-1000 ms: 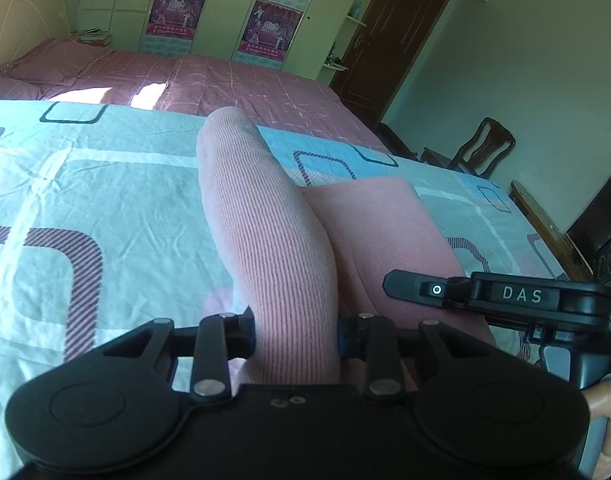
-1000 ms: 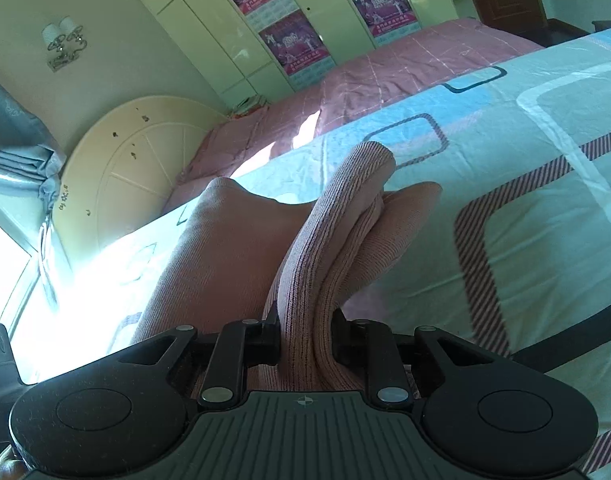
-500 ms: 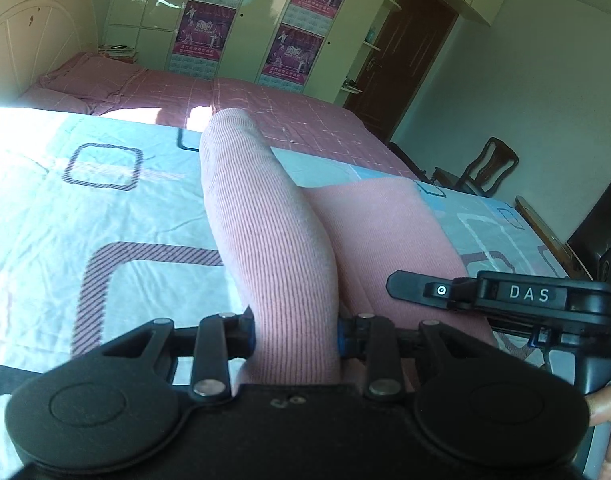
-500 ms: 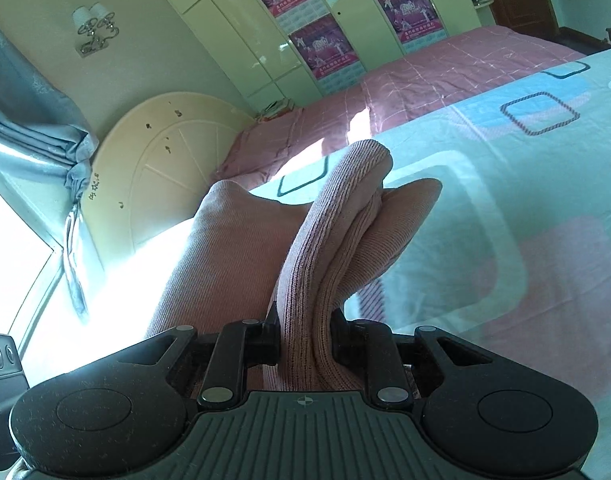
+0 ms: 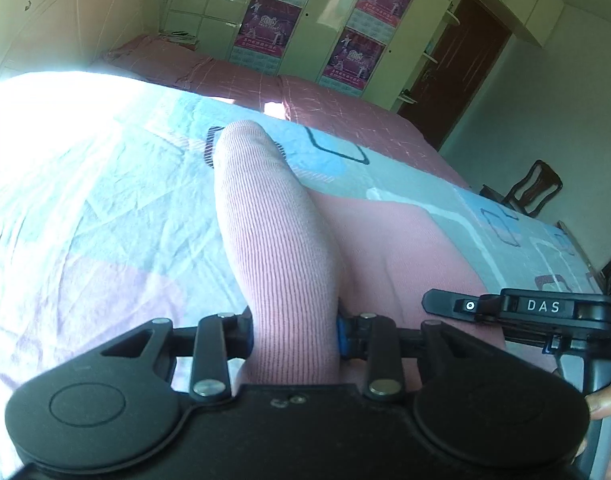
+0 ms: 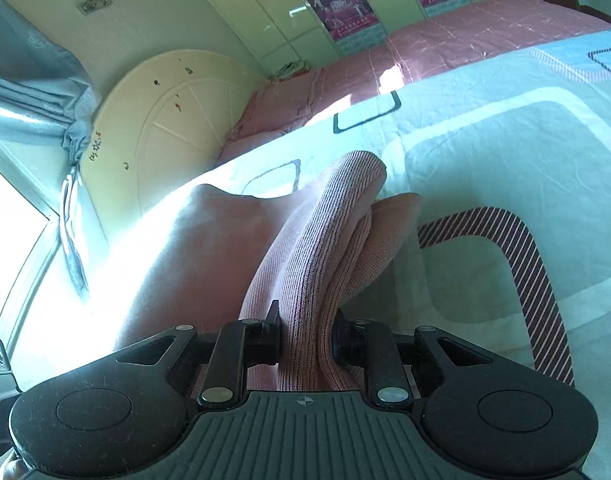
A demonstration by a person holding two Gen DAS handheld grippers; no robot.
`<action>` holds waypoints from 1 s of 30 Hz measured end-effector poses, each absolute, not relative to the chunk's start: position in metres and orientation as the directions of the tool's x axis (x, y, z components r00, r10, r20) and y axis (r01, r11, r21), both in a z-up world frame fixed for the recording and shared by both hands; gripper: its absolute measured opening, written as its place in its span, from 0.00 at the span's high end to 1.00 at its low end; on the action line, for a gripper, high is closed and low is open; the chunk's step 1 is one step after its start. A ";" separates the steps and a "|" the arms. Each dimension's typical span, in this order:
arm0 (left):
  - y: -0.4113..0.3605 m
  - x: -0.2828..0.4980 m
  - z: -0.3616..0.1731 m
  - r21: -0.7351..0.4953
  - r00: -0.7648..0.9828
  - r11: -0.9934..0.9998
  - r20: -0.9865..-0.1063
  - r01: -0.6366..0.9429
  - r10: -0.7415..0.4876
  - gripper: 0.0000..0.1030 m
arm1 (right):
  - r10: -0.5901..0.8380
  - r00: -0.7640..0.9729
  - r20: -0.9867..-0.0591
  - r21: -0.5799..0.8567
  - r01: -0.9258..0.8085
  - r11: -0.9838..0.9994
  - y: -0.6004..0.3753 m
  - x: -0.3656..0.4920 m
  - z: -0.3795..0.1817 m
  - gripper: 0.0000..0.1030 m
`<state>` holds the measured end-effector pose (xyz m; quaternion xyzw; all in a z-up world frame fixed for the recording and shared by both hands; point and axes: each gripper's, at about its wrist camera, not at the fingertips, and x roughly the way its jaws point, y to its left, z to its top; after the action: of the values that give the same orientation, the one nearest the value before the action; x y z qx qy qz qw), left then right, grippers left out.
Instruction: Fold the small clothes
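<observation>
A pink ribbed knit garment (image 5: 277, 232) hangs between both grippers above the patterned bedsheet (image 5: 105, 208). My left gripper (image 5: 293, 332) is shut on one ribbed edge of it. My right gripper (image 6: 307, 336) is shut on the other ribbed edge (image 6: 325, 240), bunched in folds. The smooth body of the garment (image 6: 209, 248) spreads to the left in the right wrist view and to the right in the left wrist view (image 5: 405, 256). The right gripper's body (image 5: 545, 312) shows at the right of the left wrist view.
A pink checked bedspread (image 5: 337, 108) lies beyond the sheet. A cream headboard (image 6: 161, 120), wardrobe doors with posters (image 5: 345, 28), a brown door (image 5: 461, 64) and a wooden chair (image 5: 533, 188) stand around the bed. A window and curtain (image 6: 33, 92) are at left.
Both grippers have moved with the garment across the bed toward the headboard and window side. The sheet pattern has slid past below. Both grips on the garment are unchanged.
</observation>
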<state>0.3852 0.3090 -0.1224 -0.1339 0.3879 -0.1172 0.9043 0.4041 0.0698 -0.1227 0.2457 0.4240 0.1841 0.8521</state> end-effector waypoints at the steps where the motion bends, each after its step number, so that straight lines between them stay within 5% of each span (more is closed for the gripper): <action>1: 0.310 0.385 -0.128 -0.324 0.672 0.940 -0.674 0.105 -0.307 0.63 | 0.512 0.569 -0.644 0.564 -0.098 0.820 0.068 0.406 -0.129 0.80; 4: 0.311 0.383 -0.139 -0.280 0.676 0.954 -0.683 0.109 -0.277 0.42 | 0.525 0.547 -0.652 0.591 -0.067 0.804 0.054 0.411 -0.145 0.79; 8: 0.319 0.390 -0.140 -0.299 0.665 0.951 -0.697 0.073 -0.270 0.29 | 0.532 0.538 -0.654 0.623 -0.015 0.782 0.037 0.410 -0.154 0.79; 16: 0.326 0.386 -0.104 -0.273 0.748 0.961 -0.630 0.038 -0.209 0.32 | 0.464 0.593 -0.658 0.551 -0.041 0.834 0.033 0.406 -0.120 0.79; 22: 0.320 0.429 -0.112 -0.249 0.732 0.968 -0.665 -0.027 -0.151 0.35 | 0.439 0.634 -0.636 0.539 -0.042 0.841 0.049 0.437 -0.107 0.79; 30: 0.311 0.432 -0.131 -0.255 0.703 0.966 -0.697 -0.054 -0.145 0.34 | 0.299 0.603 -0.739 0.375 0.000 0.927 0.069 0.455 -0.135 0.81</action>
<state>0.4316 0.3110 -0.1311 -0.1288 0.3848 -0.0249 0.9136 0.4554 0.0691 -0.1351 0.1712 0.4373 0.0851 0.8787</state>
